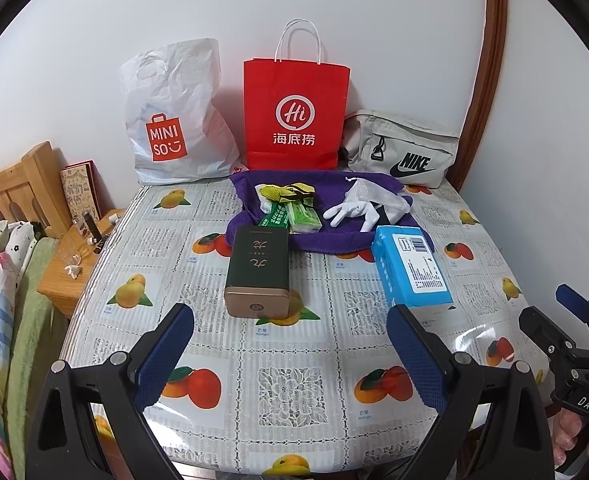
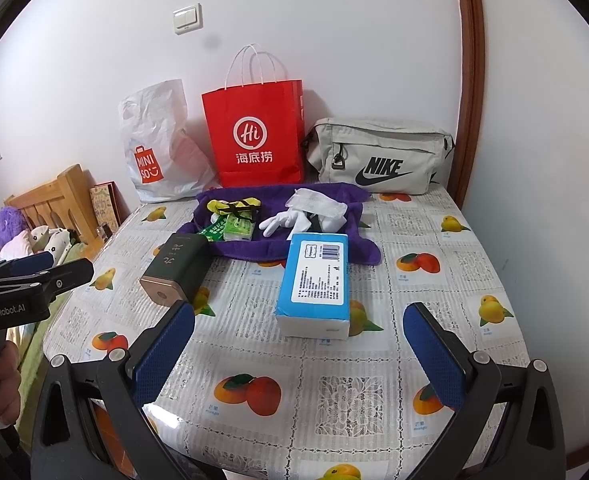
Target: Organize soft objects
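We hold both tools, left tool (image 1: pixel 290 344) and right tool (image 2: pixel 298 344), wide open and empty. White cloth gloves (image 2: pixel 290 220) and small packets lie on the purple towel (image 2: pixel 334 248) on the counter (image 2: pixel 334 400); sorting progress is indeterminate.

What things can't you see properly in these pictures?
- Inside the red bag and the Miniso bag: their own walls hide it, both views.
- Inside the Nike pouch: zipped shut.
- Small print on the blue pack: too small to read.
- Bits on the bedside stand: tiny and warped at the left view's edge.
- Purple cloth: partly covered by the gloves and packets.
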### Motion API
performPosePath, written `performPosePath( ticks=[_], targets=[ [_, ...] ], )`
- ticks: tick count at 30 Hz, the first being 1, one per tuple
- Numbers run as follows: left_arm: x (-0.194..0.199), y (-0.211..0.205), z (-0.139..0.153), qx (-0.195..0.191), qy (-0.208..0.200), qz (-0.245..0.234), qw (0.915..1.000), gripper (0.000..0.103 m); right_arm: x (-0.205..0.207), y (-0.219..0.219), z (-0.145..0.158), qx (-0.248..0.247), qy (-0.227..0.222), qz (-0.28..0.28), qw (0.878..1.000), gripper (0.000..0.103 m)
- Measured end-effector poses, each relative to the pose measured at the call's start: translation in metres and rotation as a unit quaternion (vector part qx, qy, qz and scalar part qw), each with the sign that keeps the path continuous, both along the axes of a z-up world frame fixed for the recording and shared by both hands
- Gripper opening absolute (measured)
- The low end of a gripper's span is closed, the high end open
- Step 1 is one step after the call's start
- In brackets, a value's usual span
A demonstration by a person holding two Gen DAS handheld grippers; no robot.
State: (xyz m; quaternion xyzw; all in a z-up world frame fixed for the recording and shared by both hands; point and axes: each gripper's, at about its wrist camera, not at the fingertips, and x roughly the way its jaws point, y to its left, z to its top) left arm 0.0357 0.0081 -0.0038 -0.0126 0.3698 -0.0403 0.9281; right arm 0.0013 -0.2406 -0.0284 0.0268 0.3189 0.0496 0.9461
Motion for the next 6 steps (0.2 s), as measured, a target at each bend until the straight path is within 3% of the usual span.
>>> performPosePath(
  ticks=[6],
  targets=[
    [0.0001, -0.0003, -0.0002, 0.0, 0.0, -0.001, 1.0, 0.098, -0.0002, -0.001, -0.0009, 0.003, 0.003, -0.001, 1.0, 0.103]
  ],
)
